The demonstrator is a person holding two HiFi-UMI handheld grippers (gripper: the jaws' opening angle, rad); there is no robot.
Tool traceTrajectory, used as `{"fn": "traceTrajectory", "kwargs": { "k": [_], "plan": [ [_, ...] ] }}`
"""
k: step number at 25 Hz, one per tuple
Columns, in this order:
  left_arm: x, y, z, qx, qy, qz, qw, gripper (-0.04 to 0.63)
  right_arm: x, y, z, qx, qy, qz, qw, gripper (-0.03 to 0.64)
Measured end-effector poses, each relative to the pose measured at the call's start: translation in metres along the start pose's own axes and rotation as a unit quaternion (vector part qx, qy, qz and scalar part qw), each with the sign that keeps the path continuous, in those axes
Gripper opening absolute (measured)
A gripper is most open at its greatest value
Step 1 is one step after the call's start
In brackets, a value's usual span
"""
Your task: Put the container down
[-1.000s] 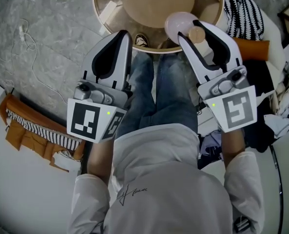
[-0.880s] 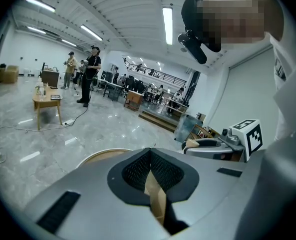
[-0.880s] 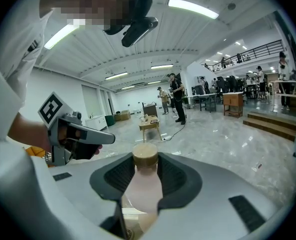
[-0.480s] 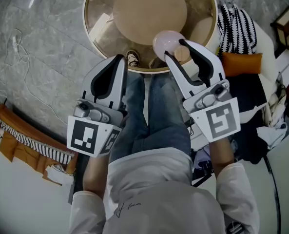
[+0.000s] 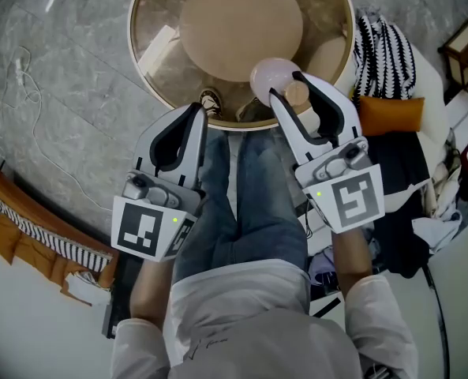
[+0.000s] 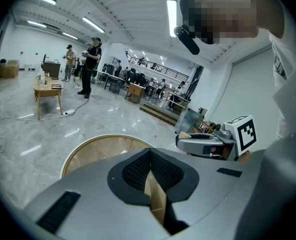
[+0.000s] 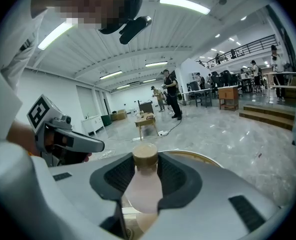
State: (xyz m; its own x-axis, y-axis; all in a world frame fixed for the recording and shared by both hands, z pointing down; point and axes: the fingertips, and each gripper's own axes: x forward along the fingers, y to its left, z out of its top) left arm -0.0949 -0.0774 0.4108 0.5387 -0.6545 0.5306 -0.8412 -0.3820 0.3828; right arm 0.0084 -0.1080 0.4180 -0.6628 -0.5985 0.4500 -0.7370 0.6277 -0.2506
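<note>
A pale pink container with a cork stopper sits between the jaws of my right gripper, which is shut on it. It hangs over the near edge of a round glass-topped table with a wooden disc at its centre. In the right gripper view the container stands upright between the pads, cork on top. My left gripper is shut and holds nothing, just short of the table's near rim. In the left gripper view its jaws meet above the table.
My knees in jeans lie under both grippers. A striped garment and an orange cushion are at the right. Orange and striped cloth lies at the left, and a cable crosses the floor. People stand far off.
The head view has shifted so more of the round table shows. The right gripper still holds the container near the table's near edge; the left gripper stays shut.
</note>
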Motion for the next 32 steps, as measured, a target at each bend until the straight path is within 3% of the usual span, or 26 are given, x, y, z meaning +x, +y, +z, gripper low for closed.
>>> {"fn": "traceTrajectory", "kwargs": {
  "k": [32],
  "plan": [
    [0.014, 0.001, -0.035, -0.023, 0.013, 0.011, 0.9996, 0.018, 0.04, -0.01, -0.072, -0.017, 0.039, 0.019, 0.999, 0.149]
  ]
}}
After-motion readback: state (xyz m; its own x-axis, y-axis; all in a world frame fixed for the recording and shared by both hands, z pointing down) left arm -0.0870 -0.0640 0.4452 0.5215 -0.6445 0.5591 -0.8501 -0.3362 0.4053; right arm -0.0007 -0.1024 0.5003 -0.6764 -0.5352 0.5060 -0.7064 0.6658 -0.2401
